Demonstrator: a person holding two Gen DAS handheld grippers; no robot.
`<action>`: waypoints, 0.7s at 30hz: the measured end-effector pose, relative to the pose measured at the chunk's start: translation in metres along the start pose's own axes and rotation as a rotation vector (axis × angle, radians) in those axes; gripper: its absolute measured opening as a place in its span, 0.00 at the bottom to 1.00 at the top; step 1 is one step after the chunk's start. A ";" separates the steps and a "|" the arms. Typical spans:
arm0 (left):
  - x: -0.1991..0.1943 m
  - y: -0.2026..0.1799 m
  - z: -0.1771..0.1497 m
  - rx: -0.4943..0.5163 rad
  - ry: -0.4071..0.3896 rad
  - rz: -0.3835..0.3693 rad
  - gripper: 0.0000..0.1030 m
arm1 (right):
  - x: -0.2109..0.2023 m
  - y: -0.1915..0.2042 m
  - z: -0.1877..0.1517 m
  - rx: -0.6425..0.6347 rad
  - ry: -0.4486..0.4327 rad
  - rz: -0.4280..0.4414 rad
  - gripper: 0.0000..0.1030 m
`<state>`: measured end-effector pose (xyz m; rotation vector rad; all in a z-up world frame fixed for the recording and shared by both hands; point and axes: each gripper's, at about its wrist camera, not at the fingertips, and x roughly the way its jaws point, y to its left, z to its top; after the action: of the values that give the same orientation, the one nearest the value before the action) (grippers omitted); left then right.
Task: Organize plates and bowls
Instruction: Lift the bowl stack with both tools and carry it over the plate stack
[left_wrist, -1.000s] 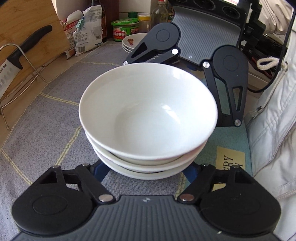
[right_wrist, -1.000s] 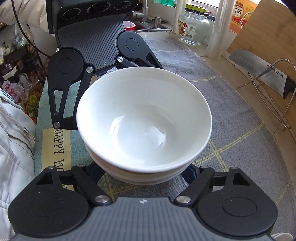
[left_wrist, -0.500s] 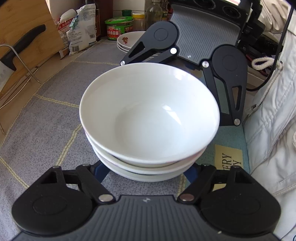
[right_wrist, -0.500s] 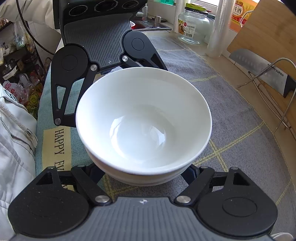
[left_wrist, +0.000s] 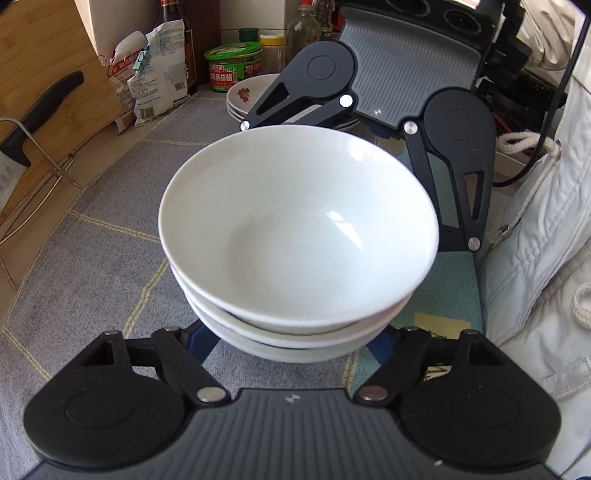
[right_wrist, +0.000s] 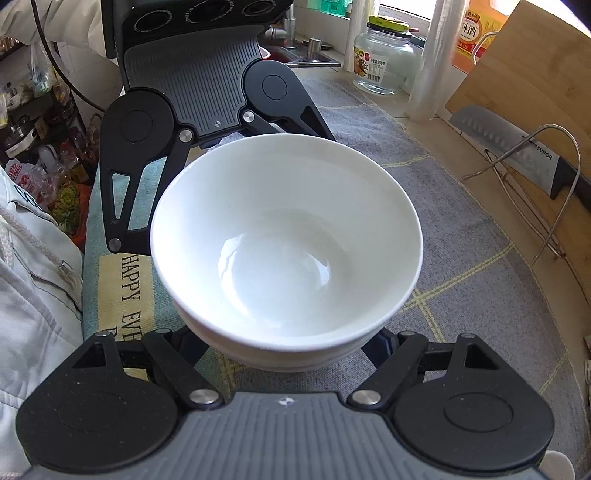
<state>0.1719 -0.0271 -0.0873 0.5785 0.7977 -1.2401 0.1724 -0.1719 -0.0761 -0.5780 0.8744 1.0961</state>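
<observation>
Left wrist view, nearest the lens: the left gripper (left_wrist: 291, 332) is reaching under a stack of 3 white bowls (left_wrist: 299, 236), its blue fingers (left_wrist: 201, 341) spreading to either side of the lowest bowl's base. The fingertips are lying hidden beneath the stack, so whether the pads are pressing on the porcelain cannot be told. The stack is sitting nested and upright over a grey cloth with yellow lines (left_wrist: 107, 251), near the cloth's teal edge.

Directly behind the stack, the right gripper (left_wrist: 373, 122) is facing the camera from the opposite side, its black arms flaring around the far rim. Its fingertips are likewise hidden, so its grip cannot be told either. To the right, a person's pale quilted jacket (left_wrist: 543, 229) is filling the frame edge.

Farther back on the left, a knife (left_wrist: 40, 114) is resting in a wire rack against a wooden cutting board (left_wrist: 48, 55). Beyond the right gripper's arm, a stack of flowered plates (left_wrist: 247, 94) is sitting on the cloth, and a green-lidded tub (left_wrist: 232, 70) is standing just behind it with bottles and a printed bag.

Right wrist view: the right gripper (right_wrist: 284, 343) is straddling the same bowls (right_wrist: 286, 240) from below, fingers hidden. Behind them, a glass jar (right_wrist: 384, 62) is standing near the window.
</observation>
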 end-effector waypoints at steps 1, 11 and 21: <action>0.000 -0.001 0.003 0.004 0.000 0.001 0.78 | -0.003 0.000 -0.002 0.001 -0.001 0.000 0.85; 0.015 -0.002 0.048 0.030 -0.019 -0.002 0.78 | -0.045 -0.013 -0.034 0.006 -0.005 -0.030 0.85; 0.050 -0.011 0.106 0.073 -0.049 -0.005 0.78 | -0.093 -0.039 -0.082 0.013 -0.001 -0.080 0.85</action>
<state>0.1903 -0.1407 -0.0616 0.6038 0.7154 -1.2874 0.1646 -0.2977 -0.0435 -0.5963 0.8500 1.0171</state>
